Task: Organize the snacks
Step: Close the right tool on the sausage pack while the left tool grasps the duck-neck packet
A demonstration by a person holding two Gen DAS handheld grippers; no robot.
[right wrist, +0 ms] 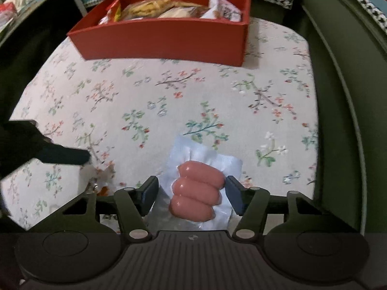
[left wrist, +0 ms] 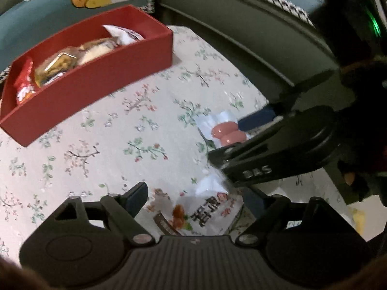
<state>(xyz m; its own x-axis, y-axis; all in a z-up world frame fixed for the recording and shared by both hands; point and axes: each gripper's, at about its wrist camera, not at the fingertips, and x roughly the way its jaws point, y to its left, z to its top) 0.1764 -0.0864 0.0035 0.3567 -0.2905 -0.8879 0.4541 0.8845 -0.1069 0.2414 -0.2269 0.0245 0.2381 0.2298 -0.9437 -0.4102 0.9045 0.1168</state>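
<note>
Two packets are left out on the floral tablecloth point(right wrist: 169, 91), by my count, and each gripper has one lined up. Look at the right gripper point(right wrist: 191, 193): fingers spread wide, the clear sausage pack point(right wrist: 196, 188) sitting squarely between them, its right edge just about at the right pad point(right wrist: 233, 194), but nothing pinched yet, I'd say. Over on the left gripper point(left wrist: 193, 200), fingers are wide too, with the white printed snack packet point(left wrist: 205, 212) lying between the tips, not gripped. Ahead of both sets of fingers, well apart from them, sits the red box point(right wrist: 164, 41), and it's already filling up: a red wrapper point(left wrist: 24, 84), a golden-brown bag point(left wrist: 58, 65) and a white packet point(left wrist: 123, 33) lie inside. So I'd call this mostly done, with both grabs and both drops into the box to come.
</note>
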